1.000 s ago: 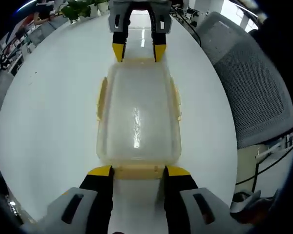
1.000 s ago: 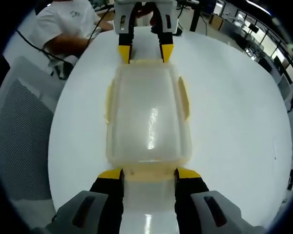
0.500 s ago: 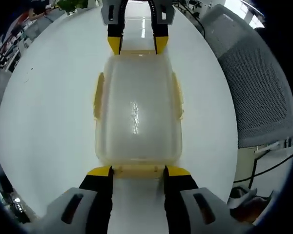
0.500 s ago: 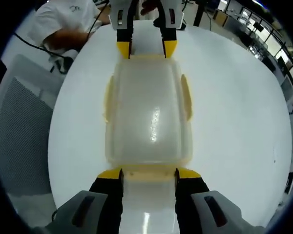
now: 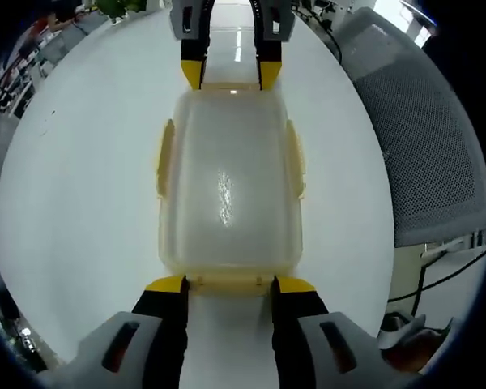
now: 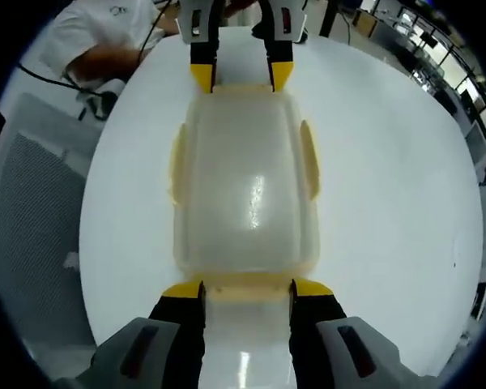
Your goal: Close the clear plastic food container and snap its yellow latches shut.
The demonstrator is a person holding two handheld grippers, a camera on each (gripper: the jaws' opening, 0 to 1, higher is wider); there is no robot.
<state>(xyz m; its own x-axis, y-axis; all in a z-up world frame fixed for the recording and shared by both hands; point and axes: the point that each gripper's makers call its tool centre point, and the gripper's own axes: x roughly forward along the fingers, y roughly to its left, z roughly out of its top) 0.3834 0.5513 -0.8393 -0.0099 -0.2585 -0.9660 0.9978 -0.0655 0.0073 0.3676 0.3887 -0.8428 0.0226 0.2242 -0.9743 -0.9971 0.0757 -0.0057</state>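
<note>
The clear plastic container (image 5: 227,186) lies lid-on along the white table, also in the right gripper view as the container (image 6: 247,186). Yellow side latches (image 5: 164,158) (image 6: 309,158) flare outward from its long sides. My left gripper (image 5: 231,284) stands open at the near end, its yellow tips on either side of the yellow end latch (image 5: 227,283). My right gripper (image 5: 231,77) faces it at the far end, open too. In the right gripper view, the right gripper (image 6: 247,288) straddles its own end latch (image 6: 245,285), with the left gripper (image 6: 241,77) opposite.
The round white table (image 5: 73,203) stretches to both sides. A grey mesh chair (image 5: 421,138) stands beyond its edge, shown again as the chair (image 6: 32,211). A person in a white shirt (image 6: 105,36) sits at the far side. A plant (image 5: 117,8) is at the back.
Both grippers have drawn a little closer to the container's two ends over the second. The container itself has stayed put and the jaws keep the same width.
</note>
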